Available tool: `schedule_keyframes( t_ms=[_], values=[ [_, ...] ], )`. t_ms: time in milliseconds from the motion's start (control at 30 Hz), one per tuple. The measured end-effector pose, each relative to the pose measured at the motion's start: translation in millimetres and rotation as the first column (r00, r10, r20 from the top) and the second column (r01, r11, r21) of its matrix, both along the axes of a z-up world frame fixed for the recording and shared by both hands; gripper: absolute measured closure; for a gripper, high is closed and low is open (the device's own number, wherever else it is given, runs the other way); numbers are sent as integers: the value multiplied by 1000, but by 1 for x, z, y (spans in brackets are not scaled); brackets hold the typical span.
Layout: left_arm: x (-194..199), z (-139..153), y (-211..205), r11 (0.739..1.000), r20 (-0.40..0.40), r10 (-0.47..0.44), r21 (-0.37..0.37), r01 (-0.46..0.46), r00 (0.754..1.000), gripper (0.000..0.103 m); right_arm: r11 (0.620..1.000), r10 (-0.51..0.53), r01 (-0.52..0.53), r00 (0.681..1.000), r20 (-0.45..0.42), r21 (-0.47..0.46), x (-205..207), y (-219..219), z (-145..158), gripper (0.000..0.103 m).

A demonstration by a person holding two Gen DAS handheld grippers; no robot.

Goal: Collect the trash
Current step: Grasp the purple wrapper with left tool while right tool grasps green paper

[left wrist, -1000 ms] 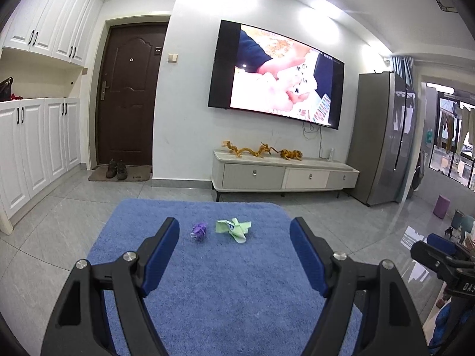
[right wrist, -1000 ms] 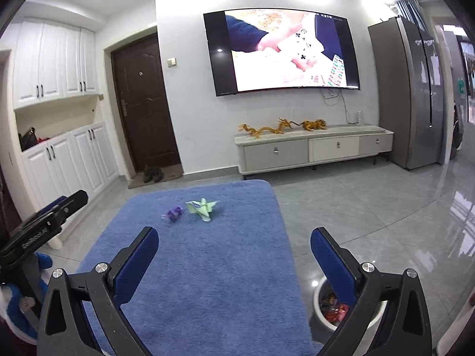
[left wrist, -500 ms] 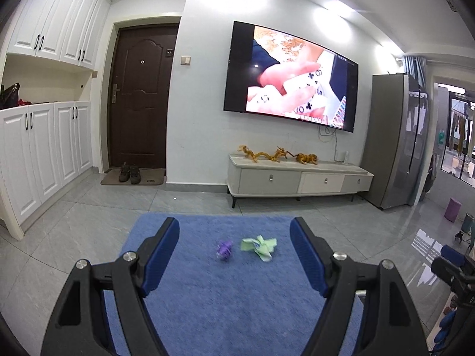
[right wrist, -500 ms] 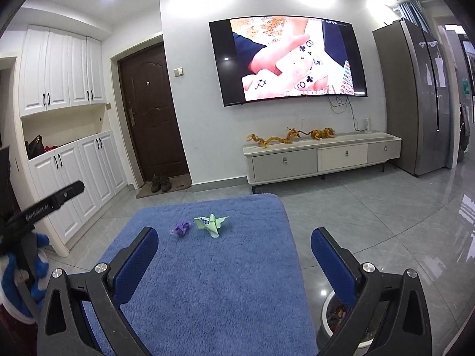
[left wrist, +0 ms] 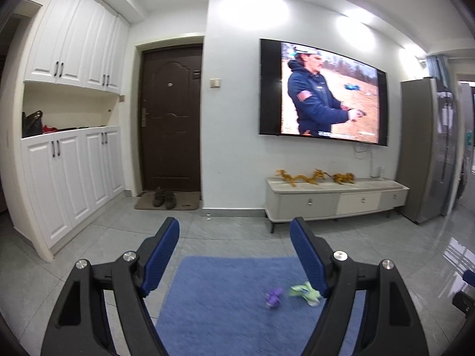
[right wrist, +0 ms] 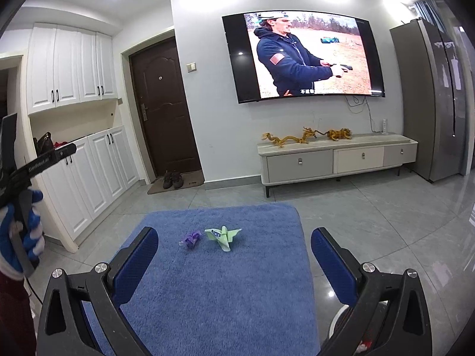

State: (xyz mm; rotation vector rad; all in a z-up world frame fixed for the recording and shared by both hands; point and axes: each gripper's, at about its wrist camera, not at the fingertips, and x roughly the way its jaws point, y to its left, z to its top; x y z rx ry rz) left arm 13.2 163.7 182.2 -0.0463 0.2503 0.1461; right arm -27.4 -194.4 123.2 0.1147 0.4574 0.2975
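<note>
Blue carpet fills the lower middle of both views, a rug [right wrist: 225, 290] spread on grey floor tiles with two scraps of rubbish near its far end. Seen from the right wrist, the purple wrapper [right wrist: 190, 238] lies left of centre and the green wrapper [right wrist: 223, 235] just beside it on its right, a small gap between them. Both sit beyond the right gripper [right wrist: 234, 252], which hangs above the rug with its jaws spread wide and nothing between the blue pads; the scraps show in the gap between the fingertips, a little left of its middle. At the far left edge of that frame a gloved hand [right wrist: 17, 237] holds the other tool's handle.

From the left wrist, the left gripper [left wrist: 236, 255] is likewise wide open and empty. Here the purple wrapper [left wrist: 273, 296] appears low in the frame, right of centre, and the green wrapper [left wrist: 304, 291] next to it is partly hidden behind the right-hand finger. Behind them a white cabinet [left wrist: 335, 201] stands under a wall screen.
</note>
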Motion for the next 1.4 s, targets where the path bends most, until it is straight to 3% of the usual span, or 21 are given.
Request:
schedule_keyframes(
  t_ms=[167,467,833,1167,1400],
  values=[
    [39,-15,18,999,-58,12,-37,-14,998,27,1000,19,-19,999,-39,3,30,6,-9,0],
    [115,-89,7,993,-221,-100,-80,84,970,27,999,54,-54,990,-134,-3,84,18,-43,0],
    [179,-179,-17,954,-355,-293,-175,245,888,27,996,90,-92,967,-237,5,146,26,-98,0],
    [233,-258,-42,934,-488,-355,-220,281,798,27,986,152,-165,928,-341,-8,209,55,-161,0],
    [251,-292,-42,936,-522,-347,-238,258,779,34,976,218,-211,905,-365,60,239,74,-186,0]
  ],
)
